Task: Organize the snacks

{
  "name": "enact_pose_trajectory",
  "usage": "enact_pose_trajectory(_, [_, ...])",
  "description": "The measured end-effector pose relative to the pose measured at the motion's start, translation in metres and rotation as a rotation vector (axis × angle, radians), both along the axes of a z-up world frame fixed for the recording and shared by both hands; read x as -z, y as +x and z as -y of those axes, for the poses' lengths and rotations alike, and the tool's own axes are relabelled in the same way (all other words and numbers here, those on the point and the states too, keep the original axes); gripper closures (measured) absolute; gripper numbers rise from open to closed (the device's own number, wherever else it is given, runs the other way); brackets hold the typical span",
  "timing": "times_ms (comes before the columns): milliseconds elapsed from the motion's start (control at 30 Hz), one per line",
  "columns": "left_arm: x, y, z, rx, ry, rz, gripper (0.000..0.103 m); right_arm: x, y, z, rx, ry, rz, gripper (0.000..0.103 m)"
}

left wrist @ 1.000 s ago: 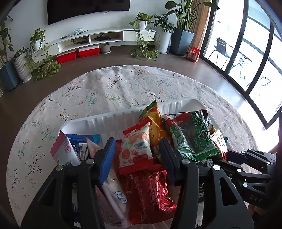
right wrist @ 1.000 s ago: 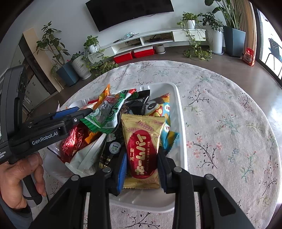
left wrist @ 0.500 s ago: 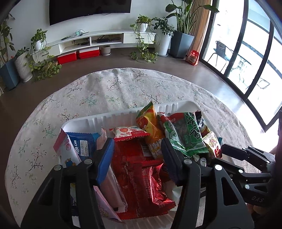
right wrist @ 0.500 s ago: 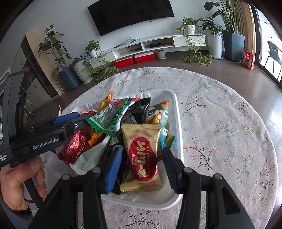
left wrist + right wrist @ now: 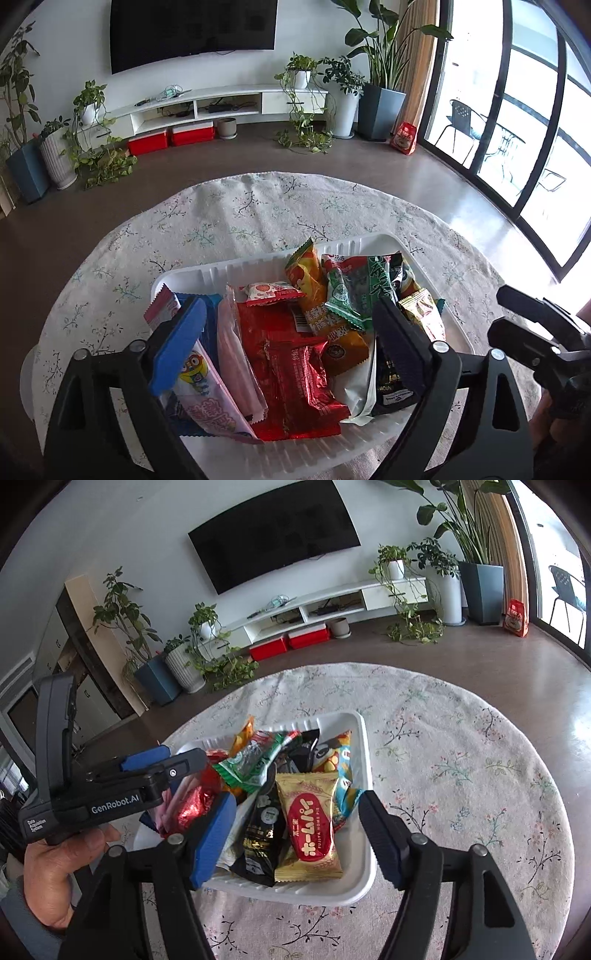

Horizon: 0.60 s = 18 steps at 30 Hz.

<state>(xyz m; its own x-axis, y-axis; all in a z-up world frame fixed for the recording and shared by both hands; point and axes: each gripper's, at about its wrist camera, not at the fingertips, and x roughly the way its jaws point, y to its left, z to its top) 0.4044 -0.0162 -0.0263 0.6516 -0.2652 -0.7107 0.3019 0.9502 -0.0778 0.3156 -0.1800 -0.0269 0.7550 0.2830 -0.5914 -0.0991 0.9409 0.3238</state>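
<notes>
Fingers astride gold packet, right view only.

right gripper: jaws just opened, empty | over gold snack packet | in white tray

- We see a white tray.
- We see a floral-patterned tablecloth.
- We note a gold-and-red pie packet.
- We note a green packet.

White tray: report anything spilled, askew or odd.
Nothing has spilled: every snack packet sits inside the white tray. They lie jumbled and overlapping, though, and the green packet rests tilted across others. No packet looks torn.
</notes>
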Motion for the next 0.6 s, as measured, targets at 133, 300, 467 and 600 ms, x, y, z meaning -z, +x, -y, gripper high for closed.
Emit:
enact_pose_trajectory(133, [-0.025, -0.031, -0.006, -0.013, -0.006, 0.087, 0.002, -0.028, -0.028, 0.0, 0.018, -0.05, 0.134, 0.016])
enact_pose_trajectory(300, [-0.068, -0.1, -0.017, -0.061, -0.04, 0.268, 0.0, -0.075, -0.078, 0.005, 0.086, -0.083, 0.352, 0.0])
enact_pose_trajectory(467, [-0.106, -0.184, -0.021, -0.34, 0.053, 0.433, 0.0, -0.119, -0.134, -0.002, 0.162, -0.197, 0.562, 0.0])
enact_pose_trajectory(600, [-0.121, -0.234, -0.015, -0.382, 0.105, 0.456, 0.0, -0.144, -0.168, -0.013, 0.18, -0.251, 0.641, 0.0])
